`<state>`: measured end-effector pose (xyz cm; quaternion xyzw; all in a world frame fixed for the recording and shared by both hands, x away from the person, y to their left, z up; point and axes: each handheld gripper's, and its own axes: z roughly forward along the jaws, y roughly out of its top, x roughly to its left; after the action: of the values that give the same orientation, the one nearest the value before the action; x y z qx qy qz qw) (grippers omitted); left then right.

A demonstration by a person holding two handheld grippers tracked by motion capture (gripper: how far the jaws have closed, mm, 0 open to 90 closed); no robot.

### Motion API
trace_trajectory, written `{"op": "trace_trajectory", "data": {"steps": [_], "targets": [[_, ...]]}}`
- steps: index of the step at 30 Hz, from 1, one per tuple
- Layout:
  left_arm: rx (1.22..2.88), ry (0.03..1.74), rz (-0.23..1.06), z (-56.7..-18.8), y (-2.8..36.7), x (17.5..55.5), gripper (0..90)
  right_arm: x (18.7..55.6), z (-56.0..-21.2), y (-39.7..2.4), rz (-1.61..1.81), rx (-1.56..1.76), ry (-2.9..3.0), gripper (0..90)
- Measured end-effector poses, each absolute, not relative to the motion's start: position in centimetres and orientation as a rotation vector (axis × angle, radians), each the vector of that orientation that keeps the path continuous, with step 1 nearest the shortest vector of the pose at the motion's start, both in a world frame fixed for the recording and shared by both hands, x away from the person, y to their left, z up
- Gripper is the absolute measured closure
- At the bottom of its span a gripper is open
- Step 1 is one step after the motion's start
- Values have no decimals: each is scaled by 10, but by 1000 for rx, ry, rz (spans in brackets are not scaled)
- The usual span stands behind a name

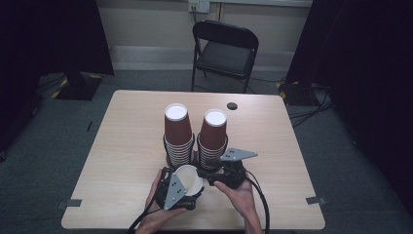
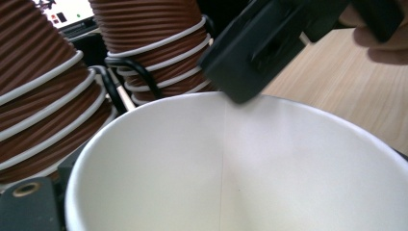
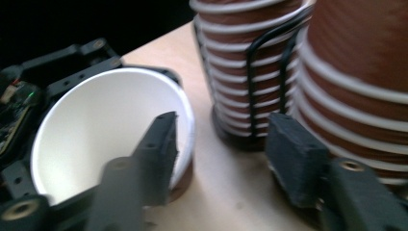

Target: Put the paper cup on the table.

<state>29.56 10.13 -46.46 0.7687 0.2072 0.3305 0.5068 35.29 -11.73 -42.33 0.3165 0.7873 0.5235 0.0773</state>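
My left gripper [image 1: 181,191] clamps a paper cup [image 1: 189,178]; my right gripper [image 3: 221,149], jaws apart, straddles its rim; next I'd judge closing.

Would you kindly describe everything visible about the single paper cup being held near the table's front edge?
The single cup looks like paper: brown outside, plain white inside with one vertical seam, rolled rim. It is empty, mouth up and tilted, at the table's near edge before two cup stacks. The left gripper surrounds it; one right gripper jaw reaches over its rim.

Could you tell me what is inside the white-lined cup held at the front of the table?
The cup looks empty: bare white wall and a seam. One jaw of the right gripper reaches over its rim. Its very bottom is out of sight.
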Motion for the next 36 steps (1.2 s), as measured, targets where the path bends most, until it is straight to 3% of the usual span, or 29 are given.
{"op": "trace_trajectory", "data": {"steps": [8,22,36], "targets": [[1796,569,797,-464,122,296,83,343,-426,-140,1683,993,2171,341],[1699,715,843,-458,157,299,80,332,-445,-170,1587,1051,2024,221],[1551,864,907,-444,211,305,81,328,-465,-187,1538,1108,1890,202]]}}
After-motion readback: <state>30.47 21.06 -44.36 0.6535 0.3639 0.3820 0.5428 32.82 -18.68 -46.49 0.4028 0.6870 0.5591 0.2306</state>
